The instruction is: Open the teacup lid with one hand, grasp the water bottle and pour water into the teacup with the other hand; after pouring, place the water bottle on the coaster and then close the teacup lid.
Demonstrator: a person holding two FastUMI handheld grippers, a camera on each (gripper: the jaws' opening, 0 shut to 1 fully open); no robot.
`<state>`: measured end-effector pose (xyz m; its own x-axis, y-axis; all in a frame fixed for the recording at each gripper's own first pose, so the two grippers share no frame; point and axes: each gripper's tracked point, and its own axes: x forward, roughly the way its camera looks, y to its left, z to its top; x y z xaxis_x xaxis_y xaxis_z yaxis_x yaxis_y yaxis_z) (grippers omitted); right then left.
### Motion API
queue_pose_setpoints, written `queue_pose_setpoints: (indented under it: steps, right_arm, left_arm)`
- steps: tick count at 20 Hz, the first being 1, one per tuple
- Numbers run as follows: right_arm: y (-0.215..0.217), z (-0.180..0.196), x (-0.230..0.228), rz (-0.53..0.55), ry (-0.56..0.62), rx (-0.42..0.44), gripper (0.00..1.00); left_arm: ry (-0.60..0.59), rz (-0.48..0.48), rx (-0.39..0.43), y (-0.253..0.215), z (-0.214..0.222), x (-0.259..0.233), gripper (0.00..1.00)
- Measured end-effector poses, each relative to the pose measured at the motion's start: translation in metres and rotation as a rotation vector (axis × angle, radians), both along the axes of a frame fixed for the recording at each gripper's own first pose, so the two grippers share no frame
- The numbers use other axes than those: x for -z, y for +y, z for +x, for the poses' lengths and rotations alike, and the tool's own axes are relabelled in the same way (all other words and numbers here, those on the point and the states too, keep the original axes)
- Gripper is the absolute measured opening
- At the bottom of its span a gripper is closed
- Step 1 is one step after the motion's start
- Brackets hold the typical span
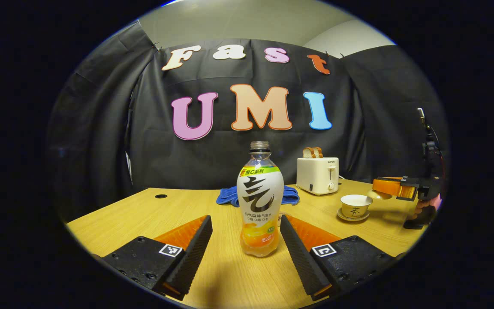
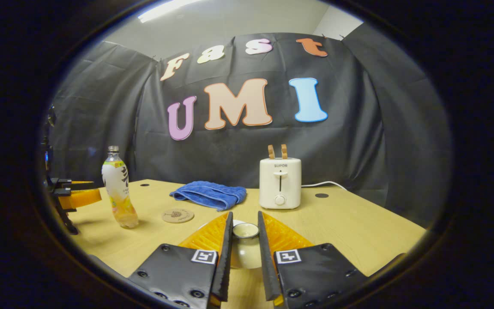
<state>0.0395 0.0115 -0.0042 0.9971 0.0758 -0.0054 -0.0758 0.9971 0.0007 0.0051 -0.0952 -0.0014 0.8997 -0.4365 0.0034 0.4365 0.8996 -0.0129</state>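
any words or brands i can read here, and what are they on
"SUPOR": on the front of the toaster.
Bottle: its label carries a big stylised mark and small print, too small to read for sure.
Coaster: a drawing with tiny writing, too small to read.
Cup: one dark mark, too blurred to read.

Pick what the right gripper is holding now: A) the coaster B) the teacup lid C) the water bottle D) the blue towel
B: in the right gripper view the right gripper has both fingers pressed on the teacup lid; the water bottle stands free on the table.
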Motion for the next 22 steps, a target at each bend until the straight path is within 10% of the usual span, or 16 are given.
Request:
queue_pose_setpoints:
  steps: [16,22]
  right_arm:
    - [-0.02,-0.01,-0.001,-0.001,0.002,0.025,0.36]
    - [-0.023,-0.01,-0.001,-0.001,0.002,0.03,0.36]
  left_arm:
    - [0.061,0.075,-0.008,-0.049,0.054,0.014,0.93]
    - [0.073,0.094,-0.011,-0.058,0.061,0.017,0.68]
